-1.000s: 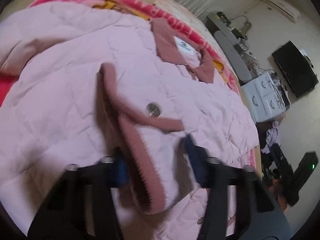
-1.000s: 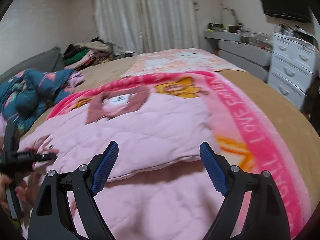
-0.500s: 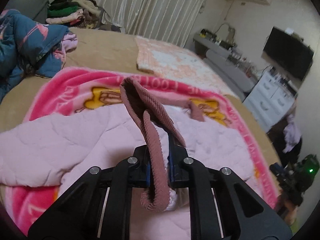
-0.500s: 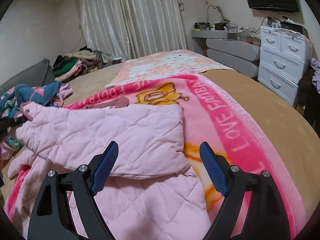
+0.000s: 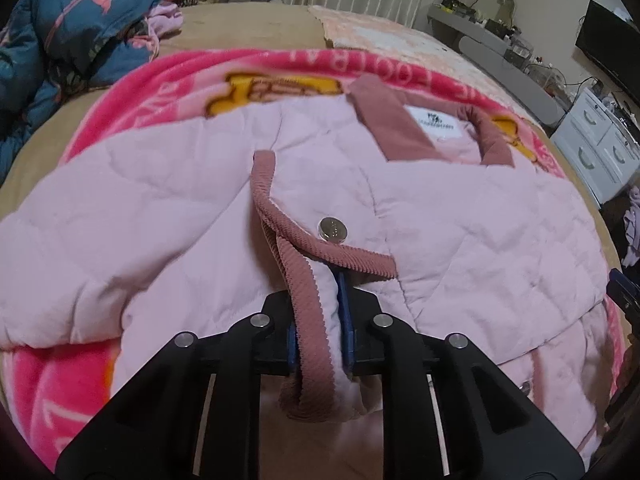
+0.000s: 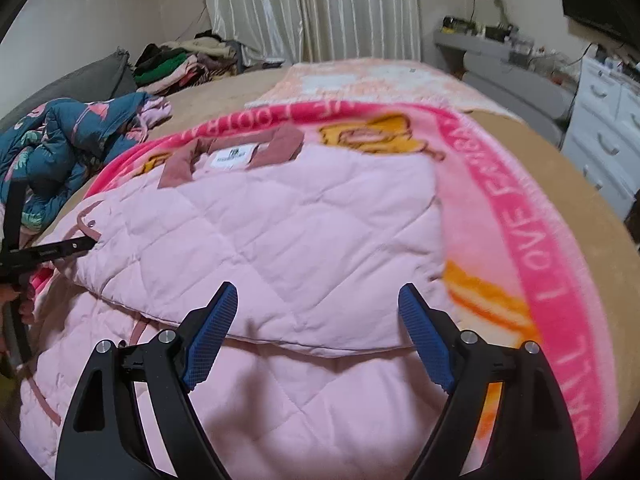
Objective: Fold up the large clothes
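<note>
Your left gripper was clamped on the corduroy cuff of the pink quilted jacket, which lay on the pink blanket. Your right gripper hung open, empty, over the folded sleeve. Risk: opening left early lets the cuff spring back, undoing the fold.

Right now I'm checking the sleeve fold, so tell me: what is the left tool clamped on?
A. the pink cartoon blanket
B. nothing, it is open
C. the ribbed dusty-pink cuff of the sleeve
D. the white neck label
C: in the left wrist view the left tool has its blue pads pressed against the ribbed cuff of the pink jacket, just below the snap button.
</note>
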Tool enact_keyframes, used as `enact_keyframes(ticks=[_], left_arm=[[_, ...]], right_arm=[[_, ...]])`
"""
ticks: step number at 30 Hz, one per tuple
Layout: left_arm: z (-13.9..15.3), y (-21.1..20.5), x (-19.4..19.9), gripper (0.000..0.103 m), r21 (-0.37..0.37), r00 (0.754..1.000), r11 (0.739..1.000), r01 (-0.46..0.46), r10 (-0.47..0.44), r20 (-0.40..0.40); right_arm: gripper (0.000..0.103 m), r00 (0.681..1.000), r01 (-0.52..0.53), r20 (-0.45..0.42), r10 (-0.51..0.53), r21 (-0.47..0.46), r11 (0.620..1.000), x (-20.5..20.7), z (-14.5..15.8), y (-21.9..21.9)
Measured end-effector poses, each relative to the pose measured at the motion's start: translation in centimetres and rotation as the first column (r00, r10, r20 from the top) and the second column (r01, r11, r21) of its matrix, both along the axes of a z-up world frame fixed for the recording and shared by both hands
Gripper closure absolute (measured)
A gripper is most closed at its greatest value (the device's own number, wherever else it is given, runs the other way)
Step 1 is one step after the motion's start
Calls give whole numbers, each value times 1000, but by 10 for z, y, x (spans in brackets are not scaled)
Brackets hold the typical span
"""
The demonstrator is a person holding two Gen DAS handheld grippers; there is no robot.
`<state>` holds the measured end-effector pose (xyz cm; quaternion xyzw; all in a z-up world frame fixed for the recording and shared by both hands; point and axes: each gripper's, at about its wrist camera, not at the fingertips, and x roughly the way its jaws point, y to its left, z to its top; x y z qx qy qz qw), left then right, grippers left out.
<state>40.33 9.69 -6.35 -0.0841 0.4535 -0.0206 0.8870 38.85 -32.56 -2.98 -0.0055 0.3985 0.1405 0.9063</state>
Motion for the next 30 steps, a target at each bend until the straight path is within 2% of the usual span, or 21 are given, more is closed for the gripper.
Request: enact_keyframes(ticks=[3, 5, 6, 8, 10, 13, 15, 17, 18, 21, 22, 30], left_arm=[[-5, 0, -2, 85, 12, 1000, 1000, 3, -3, -2], [-5, 1, -3, 80, 12, 1000, 1000, 0, 0, -6], [-4, 1, -3, 74, 15, 1000, 1000, -4, 4, -11], [-1, 3, -6, 69, 12, 1000, 1000, -9, 9, -19], [3, 4, -12, 56, 15, 1000, 1000, -13, 13, -24], [10, 10, -27, 44, 2, 999, 1000, -21, 21, -25], [14, 15, -37, 41, -18, 999, 999, -32, 32, -24], [18, 19, -46, 28, -31, 999, 998, -48, 48, -23], [20, 21, -52, 17, -36, 998, 997, -61, 60, -17], [28, 27, -68, 14, -58, 997, 995, -81, 81, -4], [30, 30, -74, 9, -67, 996, 993, -93, 93, -1], [39, 57, -109, 9, -104, 985, 980, -169, 171, 8]], right_arm=[[22, 996, 41, -81, -45, -48, 998, 8, -18, 0], [22, 993, 58, -104, -61, -34, 998, 12, -25, -4], [22, 992, 67, -109, -70, -31, 997, 13, -26, -5], [22, 990, 80, -114, -82, -17, 997, 13, -27, -6], [20, 990, 86, -112, -86, -9, 996, 12, -24, -8], [19, 991, 91, -101, -88, 27, 995, 9, -15, -10], [17, 992, 97, -91, -91, 58, 994, 7, -10, -11], [14, 993, 96, -84, -88, 100, 990, 4, -4, -11], [11, 993, 95, -81, -86, 111, 989, 3, -2, -11], [7, 996, 74, -51, -68, 127, 989, -3, 9, -4], [6, 997, 65, -39, -61, 127, 990, -5, 12, 0], [5, 999, -26, 49, 21, 103, 994, -27, 34, 36]])
